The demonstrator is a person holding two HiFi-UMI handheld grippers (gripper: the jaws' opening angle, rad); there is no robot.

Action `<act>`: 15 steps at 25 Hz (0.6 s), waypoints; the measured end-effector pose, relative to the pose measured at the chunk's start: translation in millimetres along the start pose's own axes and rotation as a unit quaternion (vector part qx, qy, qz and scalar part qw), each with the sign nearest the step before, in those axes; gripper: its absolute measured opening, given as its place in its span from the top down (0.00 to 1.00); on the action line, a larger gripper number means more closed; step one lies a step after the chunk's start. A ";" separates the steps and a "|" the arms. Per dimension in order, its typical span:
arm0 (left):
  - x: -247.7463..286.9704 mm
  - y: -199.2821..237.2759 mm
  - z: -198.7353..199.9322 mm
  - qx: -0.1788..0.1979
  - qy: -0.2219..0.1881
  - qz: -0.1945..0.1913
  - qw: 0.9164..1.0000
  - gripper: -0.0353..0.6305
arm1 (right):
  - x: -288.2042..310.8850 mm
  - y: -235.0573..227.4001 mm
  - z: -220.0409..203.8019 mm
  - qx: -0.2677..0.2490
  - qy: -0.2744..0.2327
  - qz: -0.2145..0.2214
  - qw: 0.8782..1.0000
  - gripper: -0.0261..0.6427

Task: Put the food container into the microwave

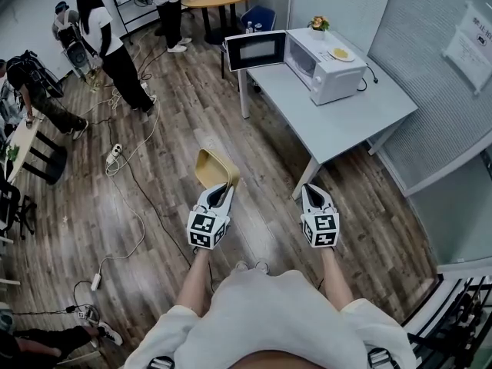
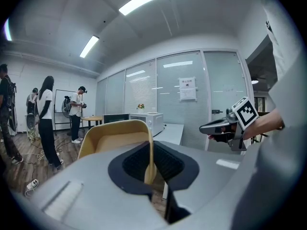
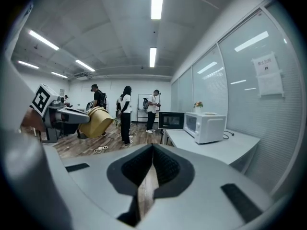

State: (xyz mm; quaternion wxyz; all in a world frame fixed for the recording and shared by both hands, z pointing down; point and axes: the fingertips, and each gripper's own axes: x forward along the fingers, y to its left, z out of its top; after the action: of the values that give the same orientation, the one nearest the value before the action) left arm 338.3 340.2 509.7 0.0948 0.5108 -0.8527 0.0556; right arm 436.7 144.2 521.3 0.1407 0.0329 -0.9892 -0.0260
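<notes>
Shoulders in a white shirt [image 1: 280, 314] fill the bottom of the head view, with both forearms held out over the wooden floor [image 1: 192, 114]. The left gripper [image 1: 224, 187] holds a tan food container [image 1: 213, 167] by its near wall, open side tipped up and away. The right gripper [image 1: 311, 191] hangs beside it, well apart and carrying nothing. Farther off stands a grey table [image 1: 361, 121] with a white microwave [image 1: 327, 71] on it; the microwave door [image 1: 256, 50] is swung open to the left. A small plate [image 1: 340, 53] lies on top of the microwave. Several people [image 1: 104, 41] stand at the left of the room among cables [image 1: 131, 167] on the floor. In the left gripper view, the jaws stand narrow and pinch the container's thin wall, which rises between the dark pads. The right gripper shows at the right edge and the microwave sits in the distance beyond the container. In the right gripper view, the jaws meet at their tips with nothing between them, only floor showing through the slit below. The container hangs off to the left in the other gripper, and the microwave and table lie ahead to the right.
</notes>
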 end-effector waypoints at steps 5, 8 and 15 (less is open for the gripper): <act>11.6 -3.1 -2.6 -0.005 0.002 0.002 1.000 0.90 | 8.1 -5.4 -2.0 -0.003 0.002 0.009 1.000 0.94; 18.2 -3.5 -4.3 -0.008 0.003 0.003 1.000 0.90 | 12.1 -7.0 -5.5 -0.003 0.008 0.015 1.000 0.94; 40.1 2.9 -4.7 -0.008 0.004 0.002 1.000 0.90 | 30.6 -13.5 -11.8 -0.004 0.015 0.028 1.000 0.94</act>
State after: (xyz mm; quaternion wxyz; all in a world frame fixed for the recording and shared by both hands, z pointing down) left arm 317.8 308.0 523.0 0.1023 0.5082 -0.8536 0.0509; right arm 411.5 128.0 540.3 0.1559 0.0052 -0.9874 -0.0253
